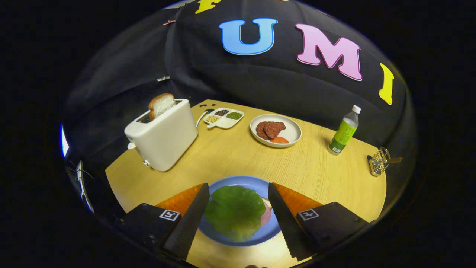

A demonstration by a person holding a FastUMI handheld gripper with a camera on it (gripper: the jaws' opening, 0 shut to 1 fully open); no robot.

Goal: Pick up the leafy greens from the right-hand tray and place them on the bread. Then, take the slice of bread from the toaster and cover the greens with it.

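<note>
Claw (237, 208) open, fingers wide apart, gripping nothing. Lettuce leaf (235, 212) between fingers, lying on blue plate (238, 182) over pinkish slice (265, 215); bread beneath not discernible. Bread slice (161, 104) upright in white toaster (163, 136), on bench (316, 167) beyond left finger. White plate (293, 130) with meat patties (270, 129), divided dish (224, 117), green bottle (344, 131) further back

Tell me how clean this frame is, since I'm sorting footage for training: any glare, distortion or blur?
Gripper view: fisheye bends the table edge into a curve; a bright glare patch washes out the near edge of the leafy greens and blue plate, between the open tool fingers; toaster and bottle stay sharp; the wall is dim.
</note>
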